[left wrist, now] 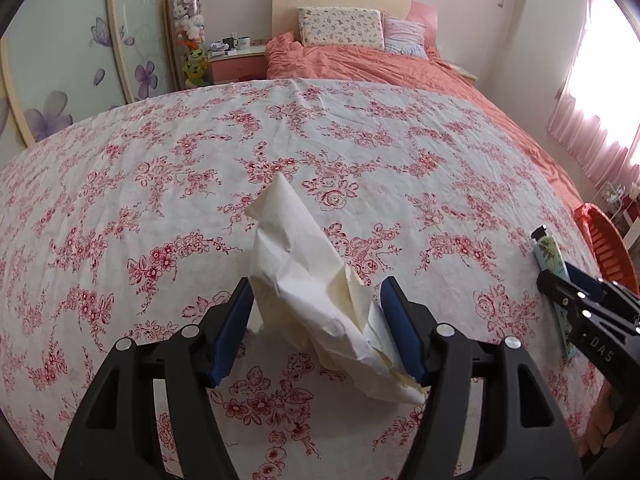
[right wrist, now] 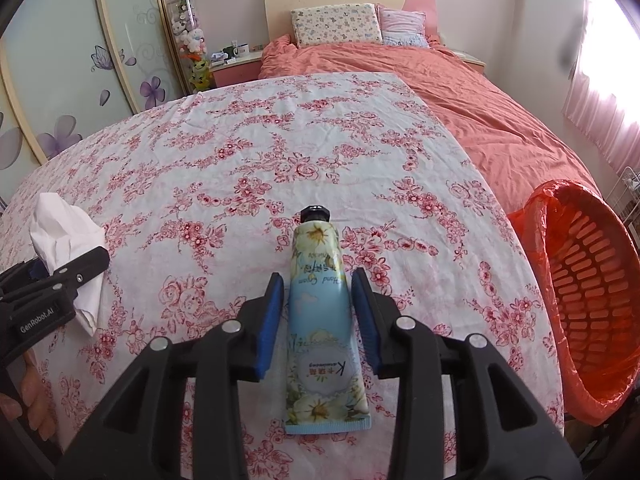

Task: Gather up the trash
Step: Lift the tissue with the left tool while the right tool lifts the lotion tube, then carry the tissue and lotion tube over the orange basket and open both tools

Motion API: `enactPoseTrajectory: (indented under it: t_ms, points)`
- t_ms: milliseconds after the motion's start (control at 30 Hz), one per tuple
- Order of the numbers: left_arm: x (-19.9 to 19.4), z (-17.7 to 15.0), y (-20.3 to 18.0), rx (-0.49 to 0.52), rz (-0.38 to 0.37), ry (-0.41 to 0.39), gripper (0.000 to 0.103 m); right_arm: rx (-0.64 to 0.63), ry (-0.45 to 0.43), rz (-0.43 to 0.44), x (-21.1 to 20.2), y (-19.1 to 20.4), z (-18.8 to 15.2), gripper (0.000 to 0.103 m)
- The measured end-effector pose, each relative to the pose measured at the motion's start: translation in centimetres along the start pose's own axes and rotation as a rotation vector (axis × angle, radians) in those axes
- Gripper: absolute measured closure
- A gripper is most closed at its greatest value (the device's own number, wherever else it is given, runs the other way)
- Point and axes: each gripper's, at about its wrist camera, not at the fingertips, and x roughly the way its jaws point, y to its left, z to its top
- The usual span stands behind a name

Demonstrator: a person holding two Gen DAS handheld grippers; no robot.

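Orange bin's (right wrist: 536, 240) mouth right-view only; right tool (right wrist: 317, 280) open astride tube (right wrist: 320, 320), left tool's (left wrist: 316, 286) tissue (left wrist: 296, 248) grip unclear.

Floral cloth (left wrist: 200, 208), pillows (left wrist: 340, 26), nightstand (left wrist: 238, 65)

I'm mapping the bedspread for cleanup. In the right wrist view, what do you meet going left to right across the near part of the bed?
Left gripper by the crumpled tissue → hand cream tube between the right gripper pads → orange basket with its red liner.
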Motion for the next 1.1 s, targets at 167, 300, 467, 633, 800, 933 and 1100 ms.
enactPoseTrajectory:
  t_ms: [167, 300, 467, 633, 800, 933, 1100]
  points:
    - [0.1, 0.0, -0.4, 0.014, 0.018, 0.004, 0.038, 0.000, 0.000, 0.001, 0.0, -0.1, 0.0, 0.065]
    - [0.2, 0.0, -0.5, 0.027, 0.033, 0.008, 0.038, 0.001, 0.000, 0.005, 0.0, -0.1, 0.0, 0.065]
    - [-0.3, -0.6, -0.4, 0.032, 0.032, 0.008, 0.038, 0.007, -0.001, 0.020, -0.1, -0.3, 0.0, 0.064]
    - [-0.9, -1.1, -0.1, 0.022, 0.031, -0.003, 0.055, 0.012, -0.004, 0.026, -0.1, -0.5, 0.1, 0.073]
    - [-1.6, -0.4, -0.1, 0.043, 0.005, -0.022, 0.064, 0.006, -0.017, 0.042, -0.5, -1.1, 0.0, 0.074]
    - [-2.9, 0.6, -0.8, 0.081, 0.009, -0.059, 0.065, 0.050, -0.039, 0.060, -1.5, -2.4, -0.1, 0.074]
    - [-3.7, 1.7, -3.1, 0.135, -0.012, -0.077, 0.065, 0.084, -0.074, 0.077, -3.3, -3.8, 0.2, 0.074]
